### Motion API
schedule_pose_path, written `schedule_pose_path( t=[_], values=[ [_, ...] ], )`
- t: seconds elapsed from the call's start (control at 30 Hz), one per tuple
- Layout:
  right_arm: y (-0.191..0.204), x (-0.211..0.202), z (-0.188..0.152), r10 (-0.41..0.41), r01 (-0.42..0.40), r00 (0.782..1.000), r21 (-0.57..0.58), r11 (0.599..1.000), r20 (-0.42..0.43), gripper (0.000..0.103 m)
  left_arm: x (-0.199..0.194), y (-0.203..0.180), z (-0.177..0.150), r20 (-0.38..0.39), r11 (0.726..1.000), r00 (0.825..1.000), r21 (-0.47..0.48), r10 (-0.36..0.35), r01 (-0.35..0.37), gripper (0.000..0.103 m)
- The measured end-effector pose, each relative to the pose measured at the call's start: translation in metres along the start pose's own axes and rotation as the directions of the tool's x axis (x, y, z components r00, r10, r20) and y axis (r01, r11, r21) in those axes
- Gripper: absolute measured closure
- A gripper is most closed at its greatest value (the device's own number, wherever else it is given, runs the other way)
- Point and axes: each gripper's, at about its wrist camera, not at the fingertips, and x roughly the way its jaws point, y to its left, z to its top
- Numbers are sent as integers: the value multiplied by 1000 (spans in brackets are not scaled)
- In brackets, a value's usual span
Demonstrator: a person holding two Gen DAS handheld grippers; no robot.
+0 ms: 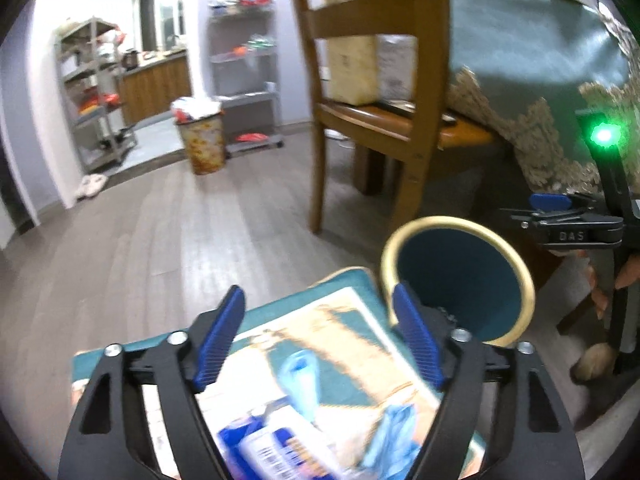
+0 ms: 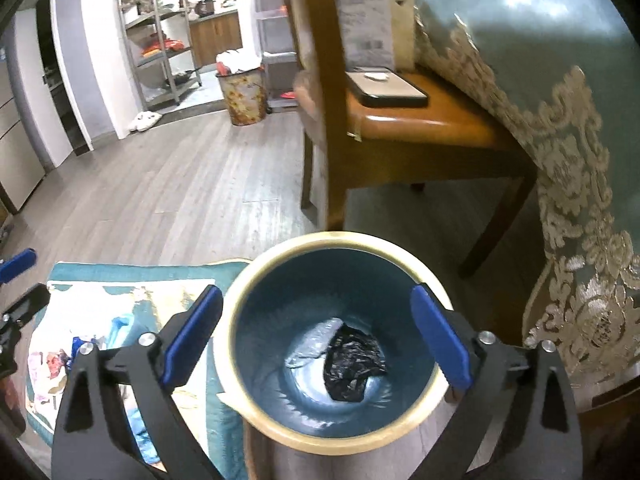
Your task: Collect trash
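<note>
Above the bin (image 2: 332, 344), right gripper (image 2: 316, 336) and left gripper (image 1: 316, 336) both spread, empty; next, wrappers (image 1: 276, 448) at seven o'clock need pinching.

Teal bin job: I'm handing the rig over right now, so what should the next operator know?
Left gripper: open, empty, above the patterned mat.
Right gripper: open, empty, over the mouth of the teal bin.
Done: a crumpled black bag and a clear wrapper lie at the bottom of the bin.
Left: blurred blue and white packaging and light blue scraps on the mat beside the bin. What they are exactly is unclear.
Nearby: wooden chair with a phone on its seat.
</note>
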Motion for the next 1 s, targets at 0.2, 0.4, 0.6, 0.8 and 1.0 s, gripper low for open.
schedule_pose_path(
  t=[0.2,0.4,0.6,0.8,1.0],
  values=[
    [37,-4,5,39,-39,999,-17,999,0,6,-30,49,-15,-9,993,996,-83,86,-86,17],
    [83,-7,4,50,-49,999,-79,996,9,6,-54,88,-32,-16,981,988,-120,153,-153,17],
    [123,2,-2,89,-91,996,-108,990,-26,6,-65,120,-58,-53,970,977,-124,206,-211,16],
    [159,21,-10,91,-102,993,-159,982,-75,6,-70,155,-86,-107,959,968,-152,227,-241,16],
    [186,38,-15,106,-122,988,-153,981,-113,6,-61,175,-116,-205,962,965,-182,166,-204,16]
  ],
)
